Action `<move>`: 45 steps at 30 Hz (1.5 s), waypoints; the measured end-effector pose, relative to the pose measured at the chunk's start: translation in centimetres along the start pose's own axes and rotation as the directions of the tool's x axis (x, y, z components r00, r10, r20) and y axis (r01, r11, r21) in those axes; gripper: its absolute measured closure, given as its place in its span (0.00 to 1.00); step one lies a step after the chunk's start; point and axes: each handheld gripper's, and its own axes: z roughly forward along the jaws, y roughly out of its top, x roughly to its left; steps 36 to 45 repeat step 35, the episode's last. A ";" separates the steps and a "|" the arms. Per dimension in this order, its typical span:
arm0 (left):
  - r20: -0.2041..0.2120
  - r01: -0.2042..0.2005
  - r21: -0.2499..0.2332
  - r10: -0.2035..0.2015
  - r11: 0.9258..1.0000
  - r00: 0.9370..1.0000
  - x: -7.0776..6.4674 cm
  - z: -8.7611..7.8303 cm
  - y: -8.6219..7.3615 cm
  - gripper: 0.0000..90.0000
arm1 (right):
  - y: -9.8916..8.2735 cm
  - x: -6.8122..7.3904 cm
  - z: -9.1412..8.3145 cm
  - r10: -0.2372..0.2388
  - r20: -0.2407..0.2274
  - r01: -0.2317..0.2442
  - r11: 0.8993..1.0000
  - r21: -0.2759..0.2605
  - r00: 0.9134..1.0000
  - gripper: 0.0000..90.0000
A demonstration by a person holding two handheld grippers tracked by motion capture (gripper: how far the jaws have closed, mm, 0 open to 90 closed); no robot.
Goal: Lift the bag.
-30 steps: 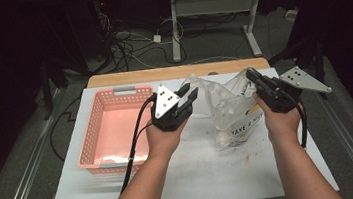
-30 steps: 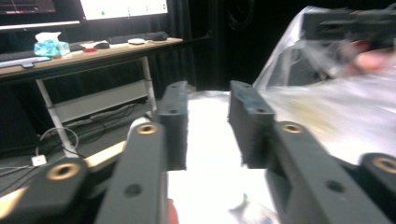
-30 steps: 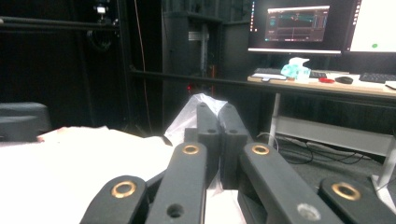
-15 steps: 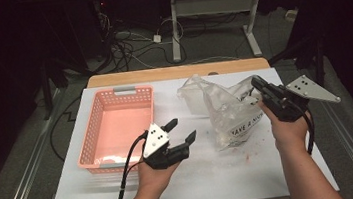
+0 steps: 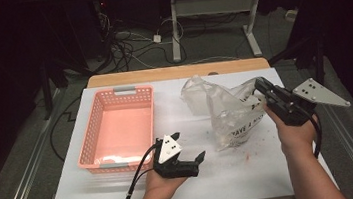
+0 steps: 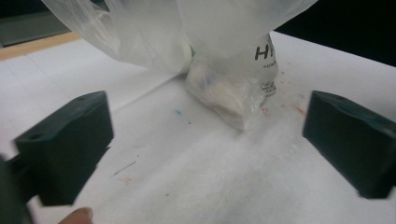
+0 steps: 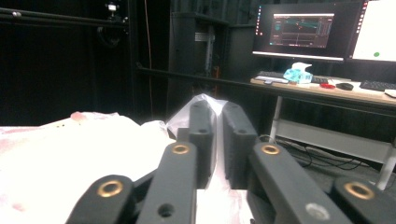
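Left claw (image 5: 190, 148) low, jaws wide; right claw (image 5: 259, 86) pinching bag (image 5: 229, 116)

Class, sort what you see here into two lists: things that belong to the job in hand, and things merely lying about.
In the job:
clear plastic bag, its edge pinched by the right gripper
left gripper, jaws just opened, empty, low beside the bag

Lying about:
pink basket
floor cables
monitors on the far desk

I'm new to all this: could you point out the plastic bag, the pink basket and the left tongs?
bag (image 5: 232, 118): high view, its printed side.
basket (image 5: 92, 139): high view, its left wall.
left tongs (image 5: 188, 148): high view, between the open tips.
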 end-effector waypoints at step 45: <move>0.044 -0.028 0.066 0.025 0.997 0.999 -1.4 1.2 -2.8 0.00 | -11.1 1.6 -3.2 0.075 -0.055 -0.057 0.958 0.279 0.996 0.00</move>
